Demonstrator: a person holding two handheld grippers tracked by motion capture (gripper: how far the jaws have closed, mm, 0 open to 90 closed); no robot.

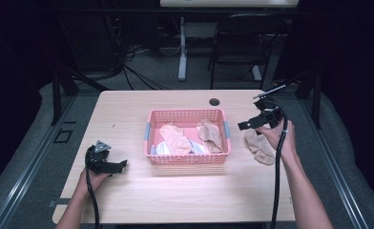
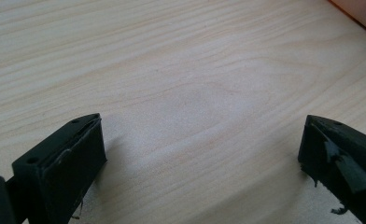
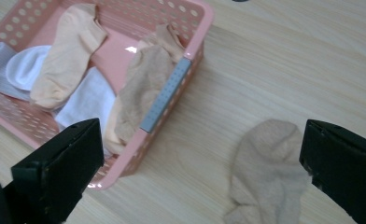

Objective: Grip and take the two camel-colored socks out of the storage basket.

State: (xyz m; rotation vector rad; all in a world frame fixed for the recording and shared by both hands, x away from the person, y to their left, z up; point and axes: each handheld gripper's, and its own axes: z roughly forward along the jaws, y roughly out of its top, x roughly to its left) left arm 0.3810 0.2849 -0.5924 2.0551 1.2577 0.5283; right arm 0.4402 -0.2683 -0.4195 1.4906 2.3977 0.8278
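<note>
A pink basket stands at mid-table holding several socks: a peach one, a tan one against its right wall, and white ones. Another tan sock lies flat on the table to the basket's right. My right gripper hovers open above that sock and the basket's right edge, nothing between its jaws. My left gripper rests low over bare wood left of the basket, open and empty.
The light wooden table has a round cable hole behind the basket. A dark chair and a white desk leg stand beyond the far edge. Cables trail from both grippers toward the near edge.
</note>
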